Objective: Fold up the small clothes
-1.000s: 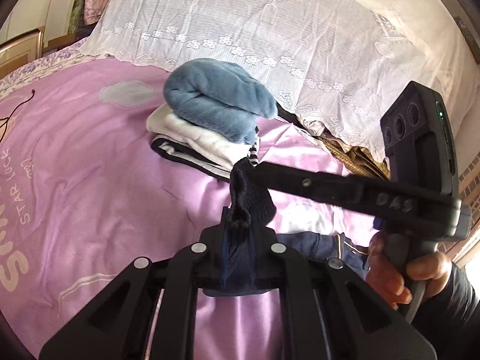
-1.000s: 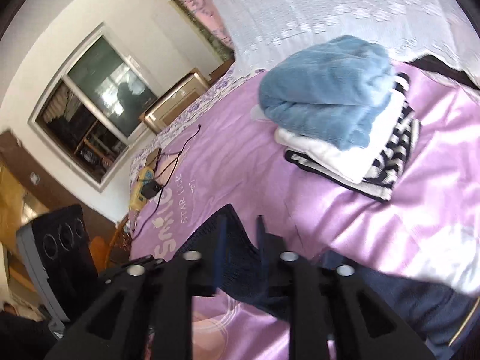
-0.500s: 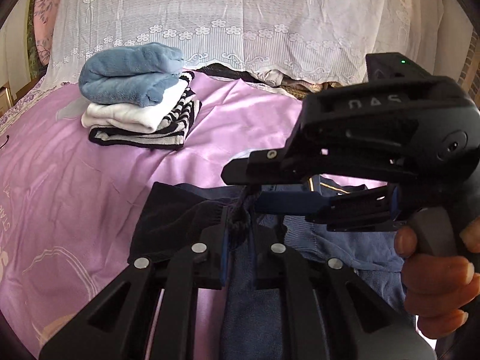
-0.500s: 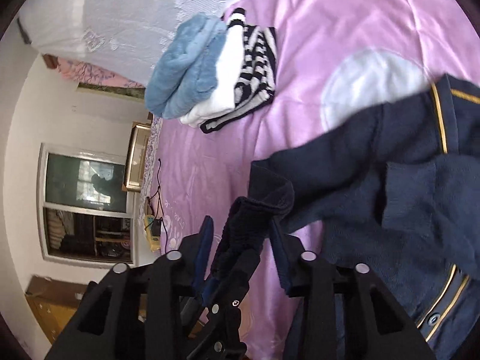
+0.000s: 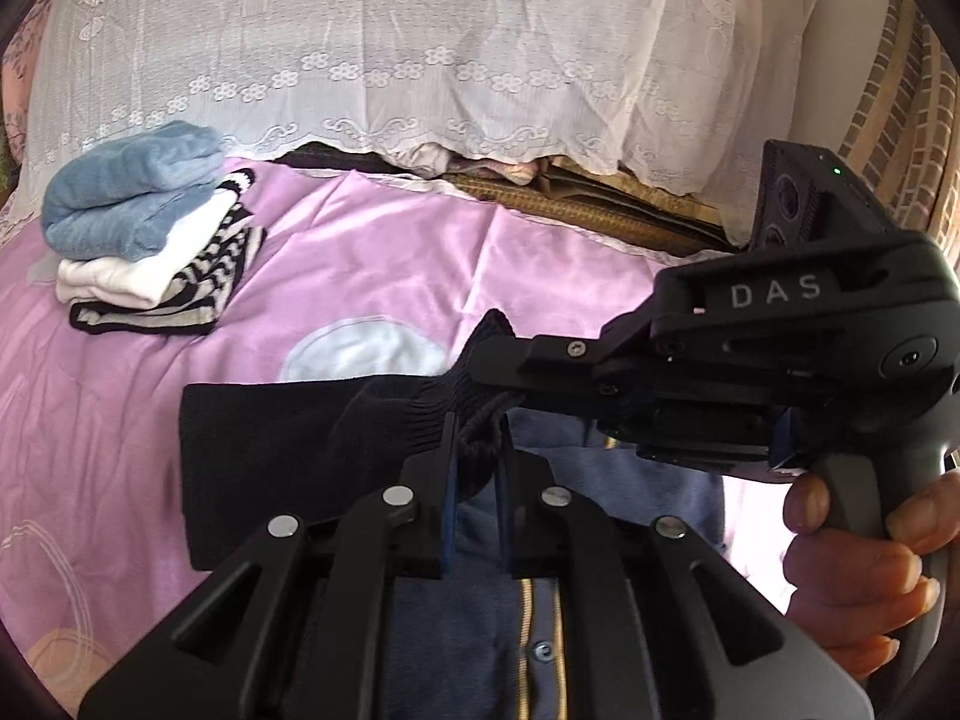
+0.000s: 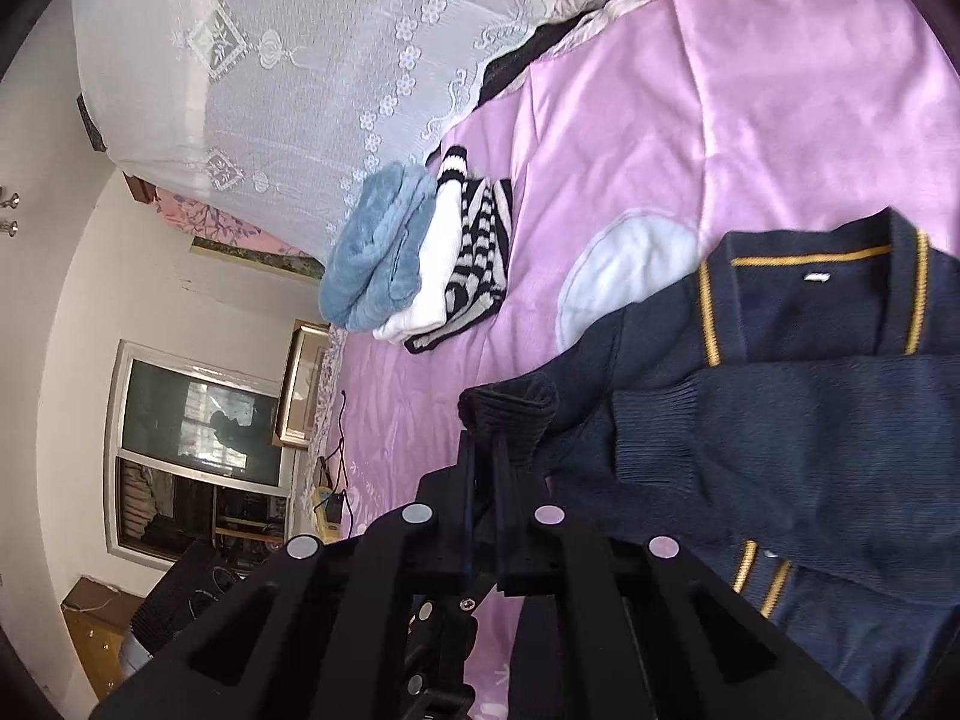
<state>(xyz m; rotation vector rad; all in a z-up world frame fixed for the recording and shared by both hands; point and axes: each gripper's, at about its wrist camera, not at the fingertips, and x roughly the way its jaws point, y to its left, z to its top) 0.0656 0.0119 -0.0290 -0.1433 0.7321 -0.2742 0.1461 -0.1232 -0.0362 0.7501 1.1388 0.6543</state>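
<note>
A navy cardigan (image 6: 810, 330) with yellow trim lies on the pink sheet (image 5: 420, 276); its body also shows in the left wrist view (image 5: 606, 498). One sleeve (image 5: 270, 450) is stretched out to the left. My left gripper (image 5: 477, 438) is shut on that sleeve's ribbed cuff (image 5: 420, 414). My right gripper (image 5: 498, 381) comes in from the right, held by a hand (image 5: 852, 546), and its jaws are closing on the same cuff. In the right wrist view the right gripper (image 6: 483, 444) pinches the bunched cuff (image 6: 510, 405). The other sleeve lies folded across the cardigan's front.
A folded stack (image 5: 150, 240) of blue, white and striped clothes sits at the far left of the bed, also seen in the right wrist view (image 6: 420, 264). White lace cloth (image 5: 420, 48) covers the bedding behind. Cables (image 6: 333, 480) lie near the bed's far edge.
Both grippers have swung across the bed with the cuff, so the sleeve now lies stretched out. The right gripper's jaws, apart earlier, have closed onto the cuff beside the left gripper.
</note>
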